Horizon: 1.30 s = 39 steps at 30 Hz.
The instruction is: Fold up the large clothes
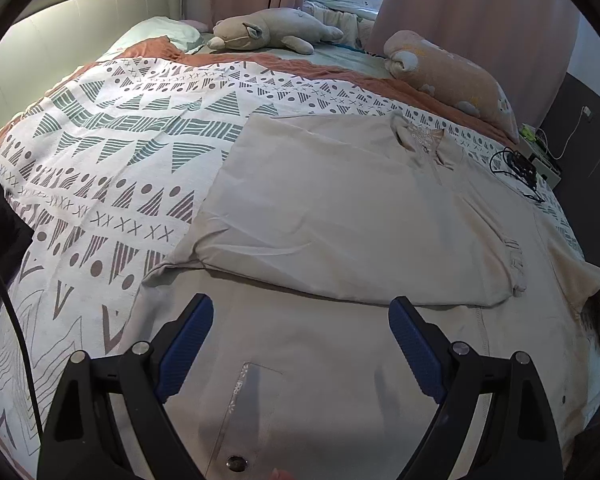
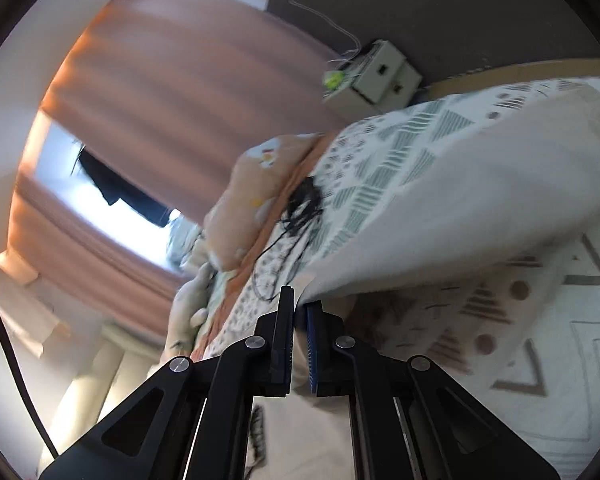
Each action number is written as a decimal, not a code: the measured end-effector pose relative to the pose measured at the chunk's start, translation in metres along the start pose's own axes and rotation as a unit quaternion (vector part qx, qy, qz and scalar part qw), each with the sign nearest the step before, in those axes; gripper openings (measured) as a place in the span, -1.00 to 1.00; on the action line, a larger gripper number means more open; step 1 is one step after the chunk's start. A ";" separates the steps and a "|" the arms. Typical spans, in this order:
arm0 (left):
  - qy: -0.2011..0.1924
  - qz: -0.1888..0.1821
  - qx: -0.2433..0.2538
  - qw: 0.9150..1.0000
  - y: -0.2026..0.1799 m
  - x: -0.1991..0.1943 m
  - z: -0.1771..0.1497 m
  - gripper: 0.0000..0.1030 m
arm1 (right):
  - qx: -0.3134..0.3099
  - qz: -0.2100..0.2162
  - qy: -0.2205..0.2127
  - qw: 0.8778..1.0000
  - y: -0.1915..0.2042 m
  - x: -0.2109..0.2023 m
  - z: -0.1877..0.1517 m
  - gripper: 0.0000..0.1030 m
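An edge of the large beige cotton shirt point(image 1: 340, 200) is clamped in the right gripper point(image 2: 300, 304) near the bed's right edge, while the left gripper point(image 1: 300, 344) is held open above it.

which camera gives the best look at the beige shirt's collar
The left wrist view. There the beige shirt lies spread on the patterned bedspread, its collar sharp and unobstructed. The right wrist view is blurred and shows only a lifted edge of the shirt pinched in the right gripper; no collar.
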<state>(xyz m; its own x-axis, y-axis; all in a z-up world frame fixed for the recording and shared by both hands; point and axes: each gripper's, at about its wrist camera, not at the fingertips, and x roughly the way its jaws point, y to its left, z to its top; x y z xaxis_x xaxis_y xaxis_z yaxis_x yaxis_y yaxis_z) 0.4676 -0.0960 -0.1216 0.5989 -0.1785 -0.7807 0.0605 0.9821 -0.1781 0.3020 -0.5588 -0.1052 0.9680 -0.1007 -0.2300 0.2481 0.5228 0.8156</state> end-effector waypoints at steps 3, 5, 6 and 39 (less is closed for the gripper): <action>-0.004 -0.004 -0.006 1.000 0.008 -0.006 0.000 0.77 | -0.029 0.016 0.026 0.999 0.027 0.007 -0.015 -0.95; -0.005 -0.007 -0.011 1.000 0.014 -0.009 0.000 0.77 | -0.046 0.022 0.046 0.998 0.043 0.015 -0.026 -0.95; -0.006 -0.009 -0.014 1.000 0.017 -0.010 0.001 0.77 | -0.056 0.023 0.057 0.997 0.051 0.022 -0.032 -0.95; -0.006 -0.069 -0.037 0.997 0.033 -0.033 -0.001 0.77 | -0.030 -0.245 0.032 0.969 0.036 -0.097 -0.090 0.82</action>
<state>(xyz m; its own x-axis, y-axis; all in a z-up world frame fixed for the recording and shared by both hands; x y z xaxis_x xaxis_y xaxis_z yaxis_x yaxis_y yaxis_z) 0.4489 -0.0577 -0.1023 0.5977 -0.3106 -0.7391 0.0848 0.9412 -0.3269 0.2137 -0.4541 -0.1018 0.7301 -0.2965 -0.6157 0.6722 0.4735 0.5691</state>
